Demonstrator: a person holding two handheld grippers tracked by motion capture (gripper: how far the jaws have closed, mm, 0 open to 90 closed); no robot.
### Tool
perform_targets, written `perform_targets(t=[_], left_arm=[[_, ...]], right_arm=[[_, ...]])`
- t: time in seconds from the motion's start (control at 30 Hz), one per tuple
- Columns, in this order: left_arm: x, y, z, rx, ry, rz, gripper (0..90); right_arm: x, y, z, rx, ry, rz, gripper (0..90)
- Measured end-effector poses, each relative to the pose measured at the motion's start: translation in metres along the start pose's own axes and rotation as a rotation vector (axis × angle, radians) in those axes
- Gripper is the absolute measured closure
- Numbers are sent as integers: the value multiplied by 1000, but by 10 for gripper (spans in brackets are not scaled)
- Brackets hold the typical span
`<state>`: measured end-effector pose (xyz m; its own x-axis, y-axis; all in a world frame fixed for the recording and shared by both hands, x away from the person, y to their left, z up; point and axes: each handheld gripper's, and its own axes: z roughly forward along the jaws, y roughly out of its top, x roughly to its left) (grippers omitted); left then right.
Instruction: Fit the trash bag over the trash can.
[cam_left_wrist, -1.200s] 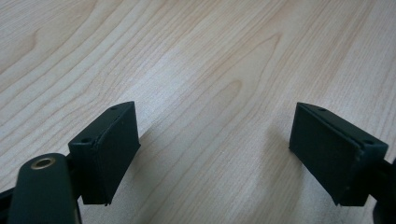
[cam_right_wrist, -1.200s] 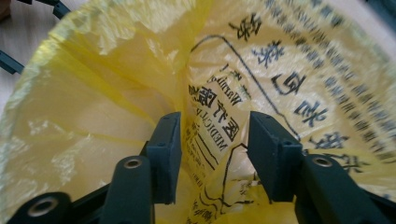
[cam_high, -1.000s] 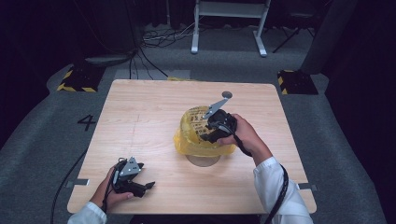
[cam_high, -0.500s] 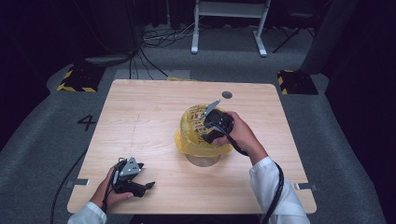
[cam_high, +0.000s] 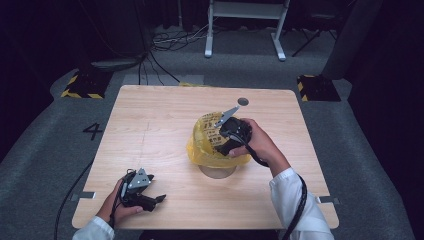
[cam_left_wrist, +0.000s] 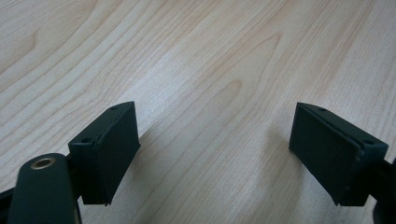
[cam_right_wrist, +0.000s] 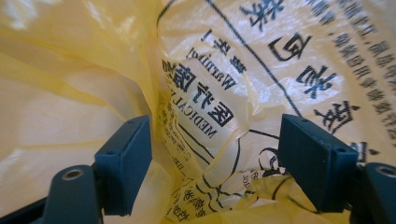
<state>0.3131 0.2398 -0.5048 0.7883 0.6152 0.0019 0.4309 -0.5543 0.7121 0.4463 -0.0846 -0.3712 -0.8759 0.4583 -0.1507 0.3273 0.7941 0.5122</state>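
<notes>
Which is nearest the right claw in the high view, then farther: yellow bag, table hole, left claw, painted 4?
1. Yellow bag: the right claw is in it.
2. Table hole: just beyond, at the far edge.
3. Left claw: near-left corner.
4. Painted 4: floor, left of the table.

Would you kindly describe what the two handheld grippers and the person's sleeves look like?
Both are black handheld tools. The left gripper carries a grey three-cornered plate and trails a black cable; its jaws are flat, dark rectangular blocks with small screw holes. The right gripper has matching dark jaws. Both white sleeves look like shirt cuffs.
</notes>
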Motion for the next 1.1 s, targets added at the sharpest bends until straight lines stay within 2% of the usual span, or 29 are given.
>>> perform_targets(t=[0.1,0.63,0.87,1.03,1.1], left_arm=[[0,0,0,0,0,0,156],[0,0,0,1,1,0,156],[0,0,0,1,1,0,156],[0,0,0,0,1,0,156],[0,0,0,1,1,0,156]], right_arm=[[-1,-2,-4,-26,-12,17,248],[0,-8,-10,-98,-21,25,234],[-1,-10,-10,-119,-16,59,245],[-2,-13,-15,-143,-10,106,246],[-2,-14,-19,-156,-6,119,221]])
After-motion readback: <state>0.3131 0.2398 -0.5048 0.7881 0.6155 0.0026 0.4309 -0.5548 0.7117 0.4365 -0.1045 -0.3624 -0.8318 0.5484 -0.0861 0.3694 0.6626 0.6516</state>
